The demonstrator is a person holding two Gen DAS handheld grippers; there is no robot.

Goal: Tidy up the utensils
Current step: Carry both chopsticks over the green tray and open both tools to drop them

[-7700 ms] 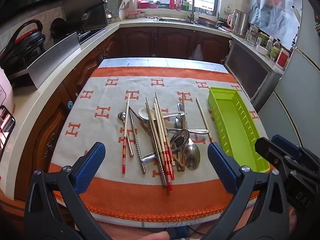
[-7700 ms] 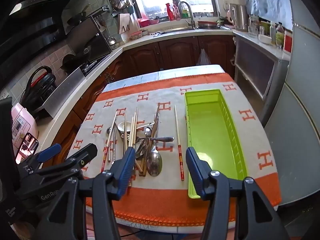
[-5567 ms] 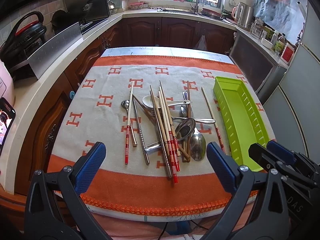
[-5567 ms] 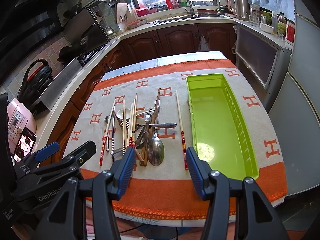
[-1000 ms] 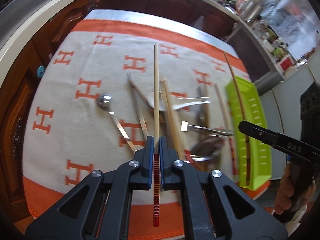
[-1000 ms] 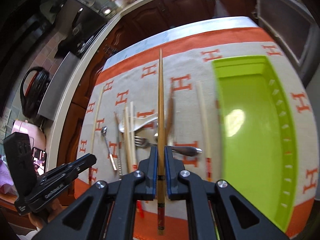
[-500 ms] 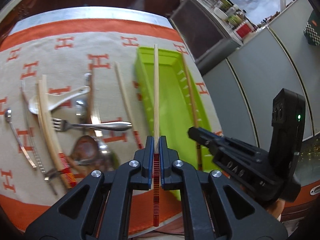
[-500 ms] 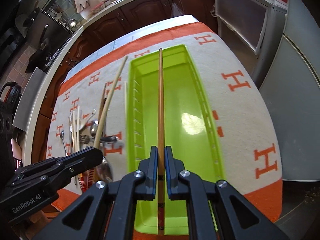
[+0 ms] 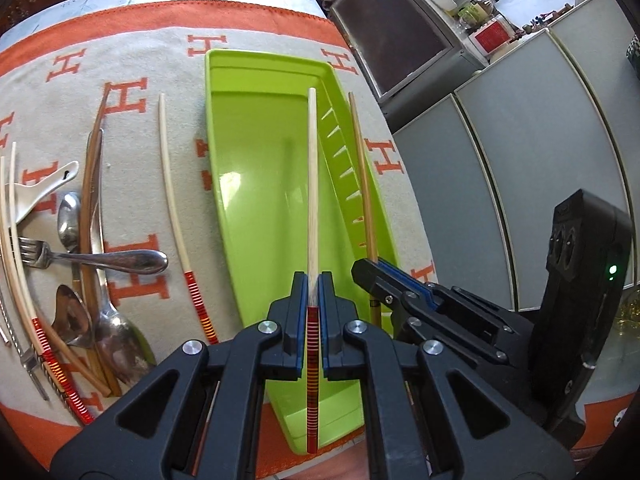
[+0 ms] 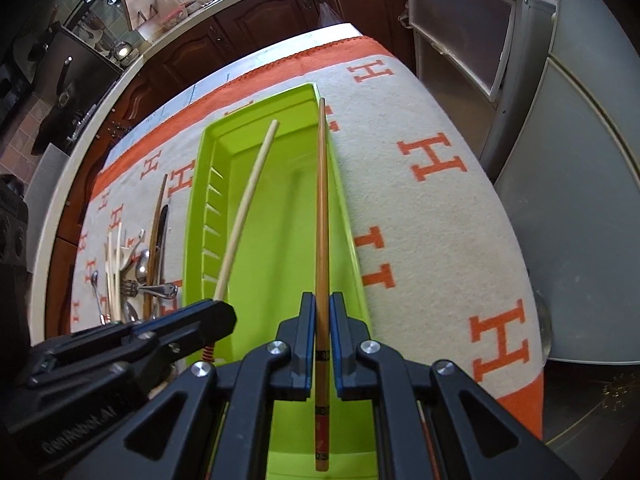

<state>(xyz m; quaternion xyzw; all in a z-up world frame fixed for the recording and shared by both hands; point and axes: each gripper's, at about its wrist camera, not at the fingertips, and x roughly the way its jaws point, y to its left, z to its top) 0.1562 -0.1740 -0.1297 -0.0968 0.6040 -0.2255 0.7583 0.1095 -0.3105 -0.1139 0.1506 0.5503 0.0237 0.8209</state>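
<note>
A kitchen with dark wooden cabinets [image 10: 256,36] running under a pale counter along the far wall, and grey appliance doors [image 9: 520,168] on the right side. A stove area with dark pans hangs at the upper left in the right wrist view.

In the middle stands a table covered by a cream cloth [image 10: 432,216] with an orange border and orange H letters.

On the cloth lies a long bright green tray [image 9: 260,184], a shallow plastic bin with ribbed inner walls, running away from the viewer.

To the left of the tray, on the cloth, lies a loose heap of utensils [image 9: 80,264]: a metal fork, several metal spoons, a white ceramic spoon, dark brown chopsticks and pale chopsticks with red banded ends. One pale chopstick with a red end [image 9: 176,220] lies alone between the heap and the tray.

Both grippers are over the near end of the tray, pointing steeply down. The left gripper [image 9: 313,292] has its jaws nearly together, clamped on a pale chopstick [image 9: 313,184] with a red striped handle; its thin end reaches out over the tray's inside. The right gripper [image 10: 322,312] has its jaws narrow too, clamped on a darker amber chopstick [image 10: 321,208], which runs along above the tray's right wall. Whether either chopstick touches the tray cannot be told. The two grippers sit just beside each other.
</note>
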